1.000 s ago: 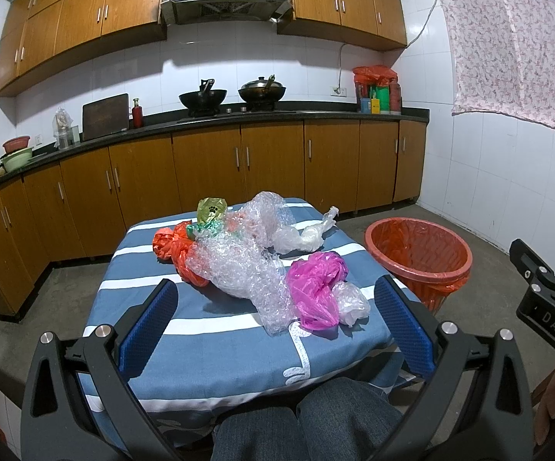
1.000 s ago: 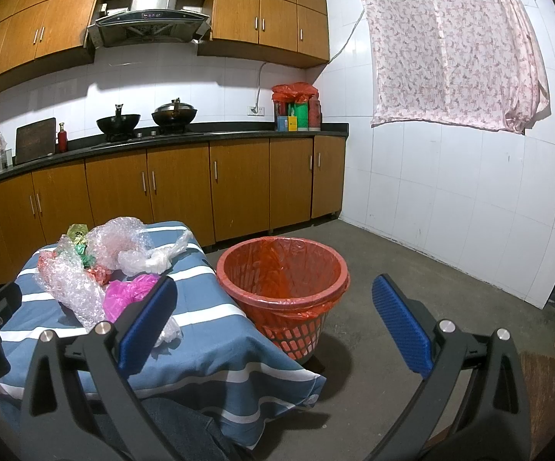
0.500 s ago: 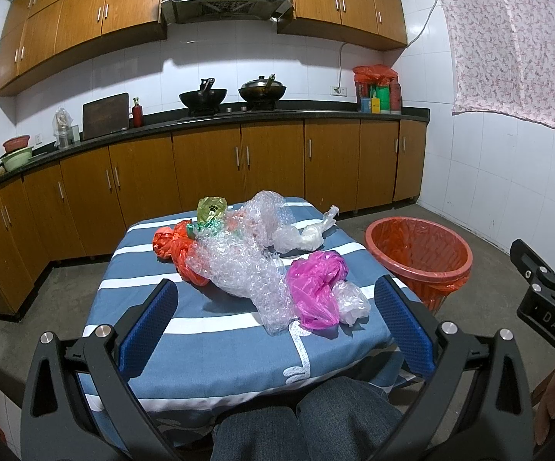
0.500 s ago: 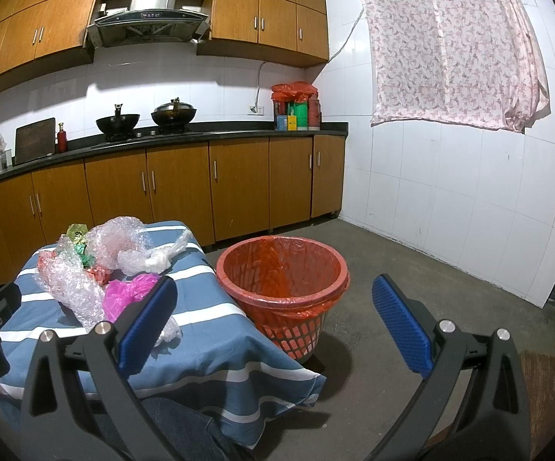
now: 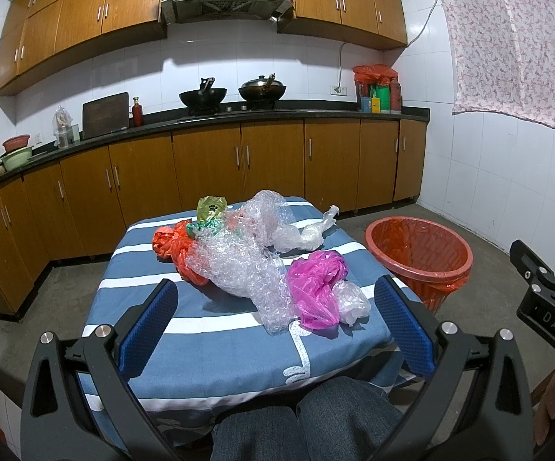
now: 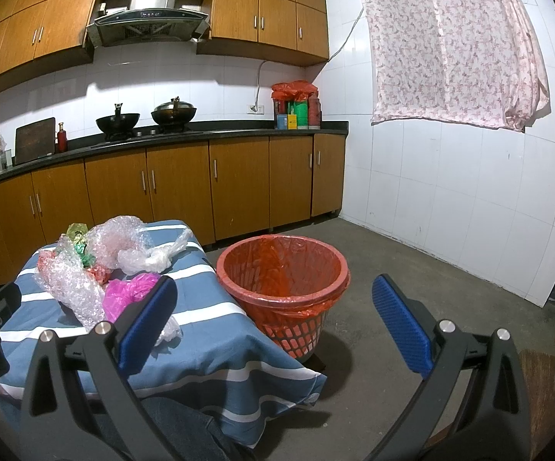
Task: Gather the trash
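While lengthwise toward counter, bubble wrap (image 5: 239, 265) flat.

From my left view the bubble wrap (image 5: 239, 269) hides most of the orange bag (image 5: 175, 246) beneath it. My right tongs (image 6: 273, 322) cover part of the pink bag (image 6: 123, 294), and the red bin (image 6: 283, 280) blocks its own floor.

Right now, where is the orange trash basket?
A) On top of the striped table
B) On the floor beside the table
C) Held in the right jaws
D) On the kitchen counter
B: the orange trash basket stands on the concrete floor, next to the striped table, with no gripper touching it.
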